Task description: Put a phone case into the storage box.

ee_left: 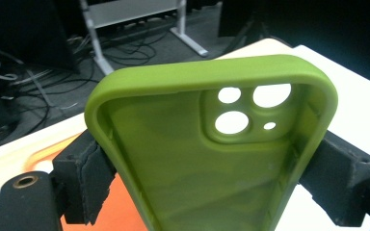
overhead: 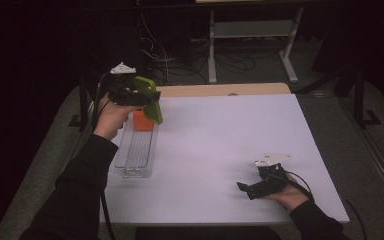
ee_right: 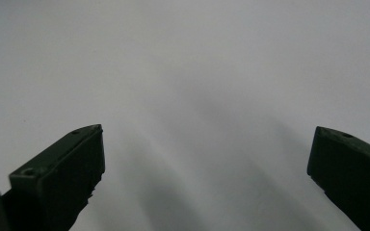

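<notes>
Green phone case [overhead: 148, 98] is hanging upper left of the frame, above the clear tray [overhead: 136, 155], left hand-held gripper [overhead: 141, 97] clamping its side walls; looking light, soft, bendy. Right hand-held gripper [overhead: 245, 189] is sitting apart, empty, on the worktop [overhead: 220, 145].

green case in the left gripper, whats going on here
A person holds a gripper in each hand. The left gripper is clamped across the sides of the green case, held above the far end of a clear tray with an orange block in it. The right gripper rests open on the white table.
</notes>
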`<state>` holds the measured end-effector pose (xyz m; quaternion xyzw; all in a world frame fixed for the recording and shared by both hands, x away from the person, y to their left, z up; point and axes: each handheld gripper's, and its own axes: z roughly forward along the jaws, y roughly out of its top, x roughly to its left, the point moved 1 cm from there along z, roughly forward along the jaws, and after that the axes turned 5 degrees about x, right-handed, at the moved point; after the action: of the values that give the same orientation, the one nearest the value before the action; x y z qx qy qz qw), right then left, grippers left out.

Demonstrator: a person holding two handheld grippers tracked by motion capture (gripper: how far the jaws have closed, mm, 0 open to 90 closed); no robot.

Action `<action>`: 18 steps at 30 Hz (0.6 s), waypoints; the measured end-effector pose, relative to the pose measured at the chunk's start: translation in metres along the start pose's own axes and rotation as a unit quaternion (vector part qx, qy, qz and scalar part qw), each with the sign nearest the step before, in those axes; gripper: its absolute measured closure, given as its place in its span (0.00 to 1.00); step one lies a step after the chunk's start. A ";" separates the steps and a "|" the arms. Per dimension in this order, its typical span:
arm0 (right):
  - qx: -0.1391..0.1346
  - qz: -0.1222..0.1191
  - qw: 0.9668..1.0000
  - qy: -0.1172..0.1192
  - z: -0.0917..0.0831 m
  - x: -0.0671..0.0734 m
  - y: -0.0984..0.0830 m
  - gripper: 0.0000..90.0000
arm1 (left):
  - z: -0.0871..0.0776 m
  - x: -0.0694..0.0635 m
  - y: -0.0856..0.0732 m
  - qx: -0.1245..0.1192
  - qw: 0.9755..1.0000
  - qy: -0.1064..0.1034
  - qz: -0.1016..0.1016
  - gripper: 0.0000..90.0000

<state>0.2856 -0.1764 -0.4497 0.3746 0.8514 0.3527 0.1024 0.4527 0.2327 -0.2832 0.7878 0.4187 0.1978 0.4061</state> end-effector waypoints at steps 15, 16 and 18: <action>0.001 -0.003 1.000 0.002 0.000 0.000 0.000 0.00 | 0.027 0.038 -0.016 0.044 0.995 0.078 -0.053 0.16; 0.001 -0.003 1.000 0.002 0.000 0.000 0.000 0.00 | 0.029 0.039 -0.017 0.051 0.994 0.082 -0.056 0.16; 0.001 -0.004 1.000 0.002 0.000 0.000 0.000 0.00 | 0.033 0.040 -0.021 0.057 0.993 0.086 -0.060 0.16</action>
<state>0.2856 -0.1763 -0.4498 0.3708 0.8533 0.3523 0.1015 0.4866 0.2571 -0.3208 0.7631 0.5095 0.2159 0.3340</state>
